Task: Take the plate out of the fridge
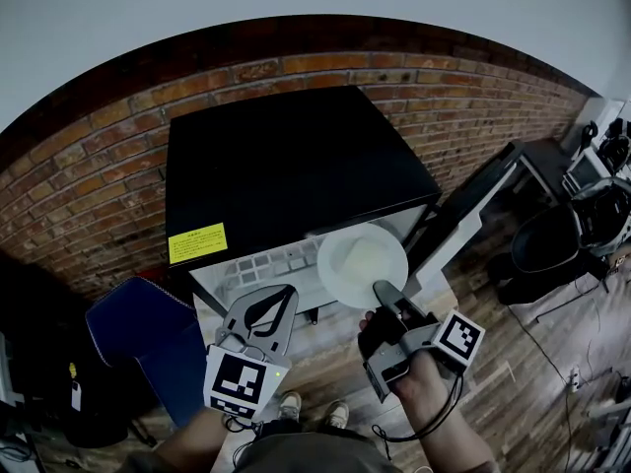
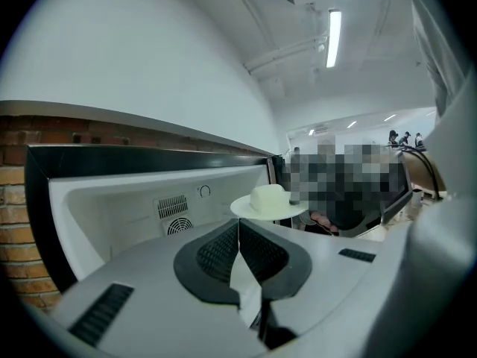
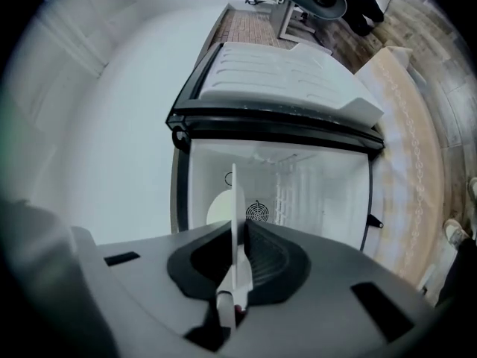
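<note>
A white plate with a pale rounded lump on it hangs level just in front of the open black fridge. My right gripper is shut on the plate's near rim. In the right gripper view the plate shows edge-on between the pads, with the white fridge interior behind it. My left gripper is held lower left of the plate, apart from it, its jaws shut on nothing. In the left gripper view the plate floats beyond the tips.
The fridge door swings open to the right. A blue seat stands on the left and a black office chair on the right. A brick wall runs behind. The person's shoes rest on the wood floor.
</note>
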